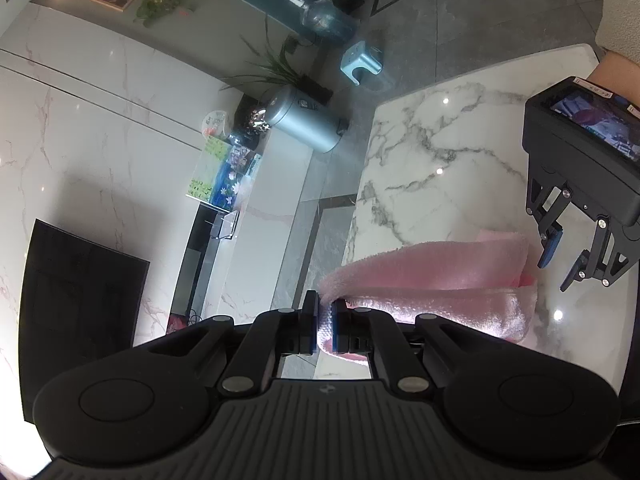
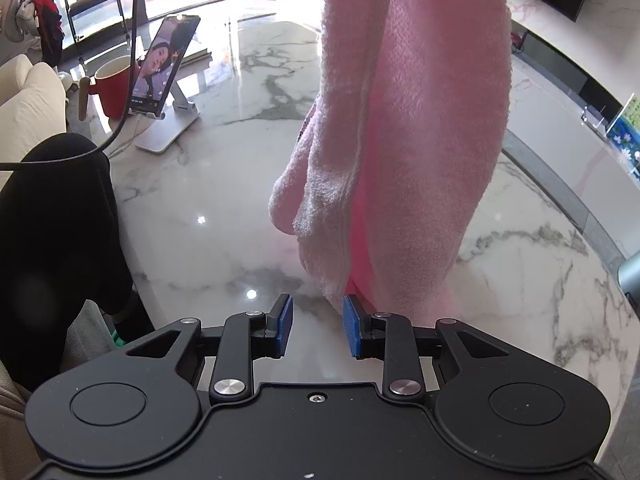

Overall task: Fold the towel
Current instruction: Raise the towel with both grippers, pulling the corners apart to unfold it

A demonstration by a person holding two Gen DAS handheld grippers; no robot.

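A pink fluffy towel [image 1: 436,276] hangs lifted above the white marble table [image 1: 440,152]. My left gripper [image 1: 325,320] is shut on one end of it. In the right wrist view the towel [image 2: 416,120] hangs as a long bunched column just ahead of me. My right gripper [image 2: 316,324] is open and empty, with its right blue pad [image 2: 353,326] close to the towel's lower end. It also shows in the left wrist view [image 1: 560,260], open, beside the towel's far end.
On the table [image 2: 224,216] stand a phone on a white stand [image 2: 166,68] and a red mug [image 2: 112,88] at the far left. A black chair back [image 2: 56,216] is at the left. Beyond the table edge are a grey bin [image 1: 308,120] and a blue stool [image 1: 362,64].
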